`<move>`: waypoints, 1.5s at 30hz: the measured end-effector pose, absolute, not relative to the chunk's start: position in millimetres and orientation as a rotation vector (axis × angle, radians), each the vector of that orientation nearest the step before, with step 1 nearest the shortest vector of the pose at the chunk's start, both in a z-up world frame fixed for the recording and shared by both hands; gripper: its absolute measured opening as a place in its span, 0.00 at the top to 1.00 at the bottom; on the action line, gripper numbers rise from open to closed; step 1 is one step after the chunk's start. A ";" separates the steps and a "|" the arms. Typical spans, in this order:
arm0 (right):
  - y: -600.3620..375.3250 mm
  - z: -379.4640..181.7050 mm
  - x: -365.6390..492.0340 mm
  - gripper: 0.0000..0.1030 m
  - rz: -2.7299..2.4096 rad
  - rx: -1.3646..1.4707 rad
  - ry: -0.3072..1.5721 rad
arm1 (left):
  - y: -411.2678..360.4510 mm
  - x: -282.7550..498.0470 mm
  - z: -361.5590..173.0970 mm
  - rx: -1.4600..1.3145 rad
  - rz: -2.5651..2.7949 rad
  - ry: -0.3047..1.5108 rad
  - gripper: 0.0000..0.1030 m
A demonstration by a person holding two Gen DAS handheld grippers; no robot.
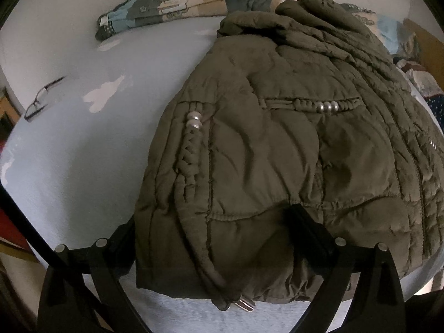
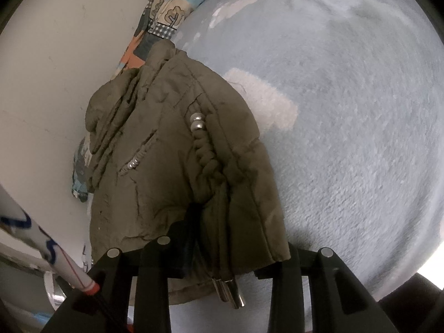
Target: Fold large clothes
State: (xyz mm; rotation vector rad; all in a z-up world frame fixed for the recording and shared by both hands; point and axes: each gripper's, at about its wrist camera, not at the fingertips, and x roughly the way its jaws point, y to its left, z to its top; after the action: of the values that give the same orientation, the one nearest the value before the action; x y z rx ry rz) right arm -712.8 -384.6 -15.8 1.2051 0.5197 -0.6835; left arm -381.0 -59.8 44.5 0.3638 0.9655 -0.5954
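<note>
An olive-green padded jacket lies folded on a pale blue fleece bed cover. It has braided cords with silver beads. My left gripper stands wide open at the jacket's near hem: its right finger rests on the cloth, and its left finger is beside the edge. In the right wrist view the jacket shows from its side. My right gripper straddles the near corner, its left finger on the cloth. Silver cord tips hang at the hem.
A patterned blanket lies along the white wall behind the jacket. Eyeglasses lie on the cover at the left. The blue cover stretches right of the jacket. A white pole with blue marks stands at lower left.
</note>
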 end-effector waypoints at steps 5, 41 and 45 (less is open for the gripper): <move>-383.3 -16.9 -714.9 0.67 -0.678 1.210 0.507 | -63.2 -387.5 46.2 0.418 -0.586 0.909 0.05; -381.2 -13.3 -710.9 0.67 -0.692 1.184 0.526 | -72.3 -406.0 51.7 0.549 -0.592 0.785 0.12; -381.0 -13.4 -710.2 0.67 -0.691 1.185 0.524 | -73.3 -408.9 52.3 0.568 -0.596 0.767 0.16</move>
State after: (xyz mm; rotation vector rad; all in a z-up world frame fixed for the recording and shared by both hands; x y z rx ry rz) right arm -710.2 -381.0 -13.4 1.1852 0.5242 -0.6912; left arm -408.9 -73.3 52.3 0.5682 0.7671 -0.5963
